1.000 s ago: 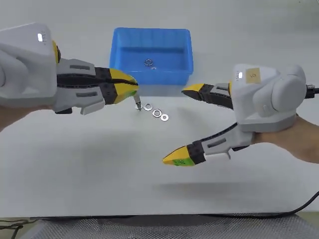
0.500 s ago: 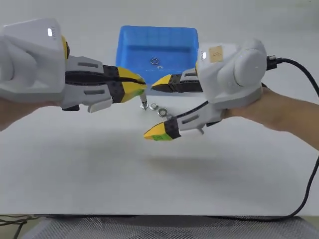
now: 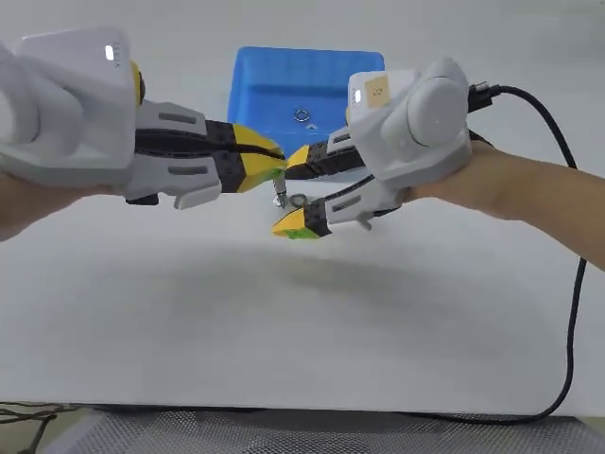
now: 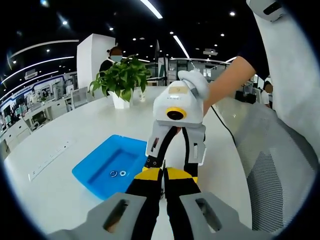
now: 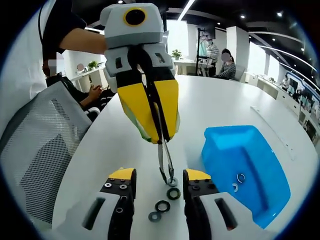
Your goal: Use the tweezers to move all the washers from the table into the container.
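Note:
My left gripper (image 3: pixel 272 163) is shut on thin metal tweezers (image 5: pixel 164 159), which point down at the table. The tweezer tips touch a small metal washer (image 5: pixel 172 181), the first in a short row of several washers (image 5: pixel 162 205) on the white table. My right gripper (image 3: pixel 293 194) is open, and its two jaws straddle the tweezer tips and the row of washers (image 3: pixel 298 200). The two grippers face each other closely. Just behind them the blue container (image 3: pixel 307 85) holds two washers (image 3: pixel 302 115), also seen in the right gripper view (image 5: pixel 237 182).
The white table (image 3: pixel 302 312) stretches wide in front of the grippers. A black cable (image 3: pixel 567 284) trails off my right gripper towards the table's near right edge. A grey mesh chair (image 5: pixel 40 150) stands beside the table, and a potted plant (image 4: pixel 122 82) stands at the far end.
My right gripper has swung left and forward, from apart on the right to straddling the tweezer tips and washers. The left gripper has stayed put with the tweezers.

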